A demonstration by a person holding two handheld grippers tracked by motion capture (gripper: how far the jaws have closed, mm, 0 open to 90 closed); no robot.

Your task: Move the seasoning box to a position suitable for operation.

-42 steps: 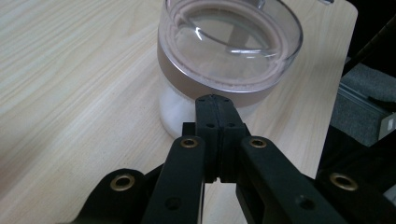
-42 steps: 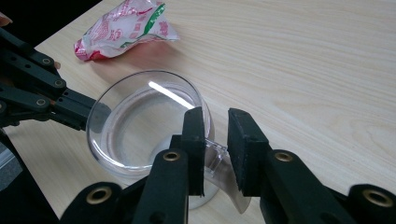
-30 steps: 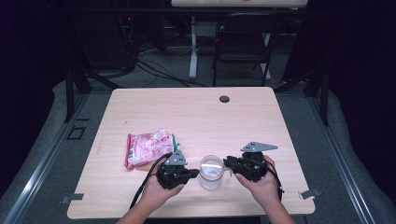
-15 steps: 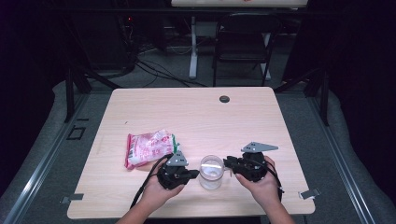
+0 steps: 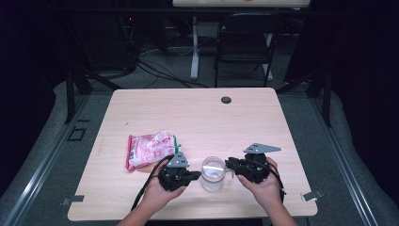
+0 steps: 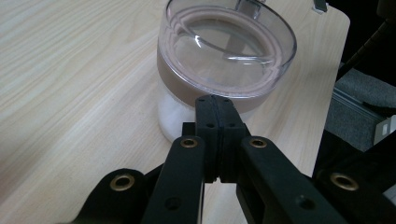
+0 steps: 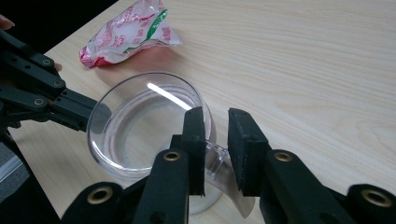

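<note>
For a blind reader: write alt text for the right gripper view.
A hand-held gripper straddles the clear handle tab of a glass jar on a wooden table. Another hand-held gripper meets the jar's far rim; a red-and-white packet lies beyond.

Just ahead of the matt black fingers (image 7: 196,135), which look like rubber-padded plastic with brass-coloured rivets, stands a clear, glossy plastic jar (image 7: 140,126). Beyond it lies a shiny, crinkled plastic bag (image 7: 130,32). Beneath them the tabletop (image 7: 303,70) is pale wood-grain, smooth and matt.

Closed black jaws of the left gripper (image 6: 215,103) against a clear-lidded jar (image 6: 223,60) on the wooden table (image 6: 70,84)
</note>
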